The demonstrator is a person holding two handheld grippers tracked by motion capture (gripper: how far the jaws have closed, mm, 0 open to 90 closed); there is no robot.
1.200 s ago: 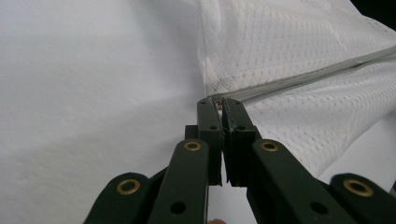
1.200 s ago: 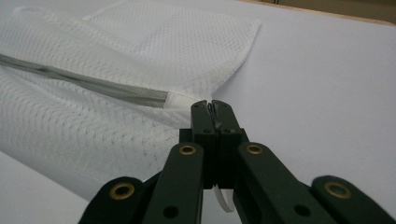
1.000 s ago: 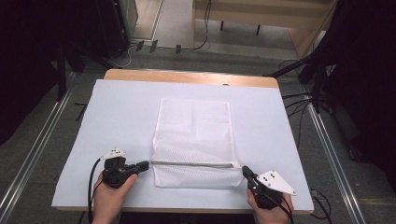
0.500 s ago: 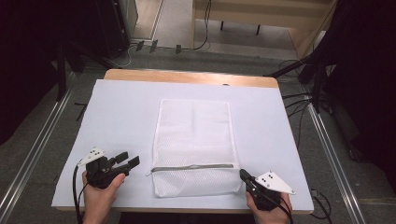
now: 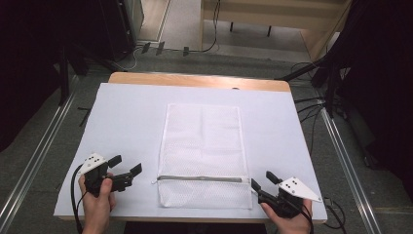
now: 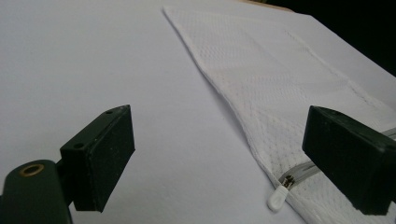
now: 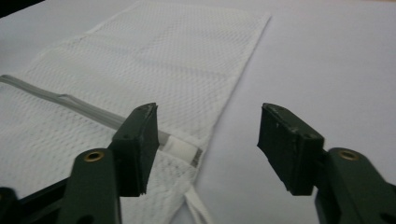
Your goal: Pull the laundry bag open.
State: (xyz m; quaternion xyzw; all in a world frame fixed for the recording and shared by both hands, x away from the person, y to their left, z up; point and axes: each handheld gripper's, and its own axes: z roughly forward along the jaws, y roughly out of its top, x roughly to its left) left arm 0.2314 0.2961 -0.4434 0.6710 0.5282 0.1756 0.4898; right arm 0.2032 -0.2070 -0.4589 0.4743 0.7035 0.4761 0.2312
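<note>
A white mesh bag (image 5: 202,153) lies flat mid-table (image 5: 126,117), zipper (image 5: 199,178) near. The left gripper (image 5: 127,166) sits well left; the right gripper (image 5: 261,181) seems just beside its near-right corner, both spread.

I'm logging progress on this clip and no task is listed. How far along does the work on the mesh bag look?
Done: the white mesh bag lies flat, its zipper apparently closed, pull at the left end. In hand: nothing; the left gripper and right gripper flank the zipper ends, jaws open. Left: presumably gripping and unzipping, though that is a guess.
</note>
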